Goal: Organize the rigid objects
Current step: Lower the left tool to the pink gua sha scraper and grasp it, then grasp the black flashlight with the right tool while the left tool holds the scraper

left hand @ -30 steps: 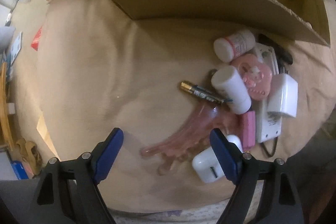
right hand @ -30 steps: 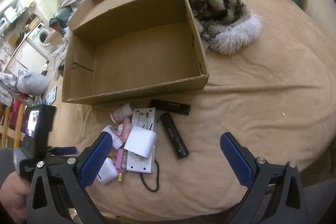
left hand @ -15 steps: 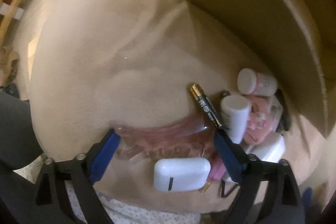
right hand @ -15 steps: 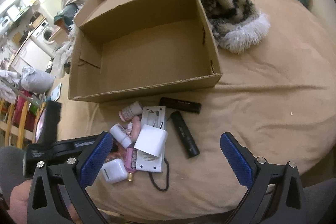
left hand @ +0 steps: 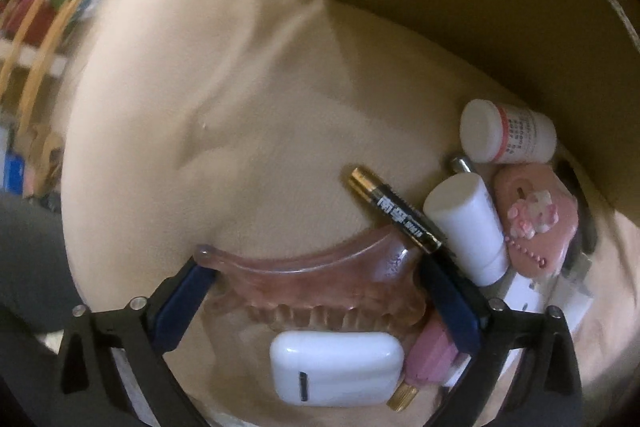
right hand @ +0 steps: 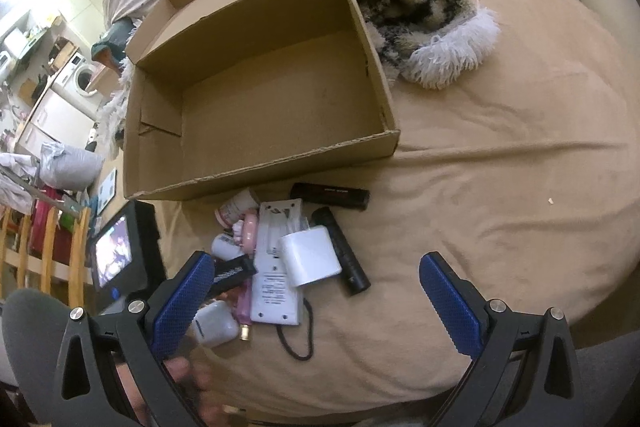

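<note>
Tan bedspread (right hand: 500,187), open cardboard box (right hand: 260,99) at the back with nothing in it, clutter pile in front. Left gripper (left hand: 316,287) is spread wide, straddling the translucent pink comb (left hand: 320,279), whose long axis runs left-right across the gap, teeth toward the camera (ends at or touching the pads, not clamped). Earbud case (left hand: 336,367) lies just beneath, battery (left hand: 396,215) slanting up-left. Right gripper (right hand: 312,295) is wide open, holding nothing, farther from the comb.

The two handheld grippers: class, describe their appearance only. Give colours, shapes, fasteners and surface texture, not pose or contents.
Both the left gripper and right gripper have black angular frames with triangular cut-outs, silver round screws, and blue finger pads; the right pads show a fine knurled texture. No cables visible.
</note>
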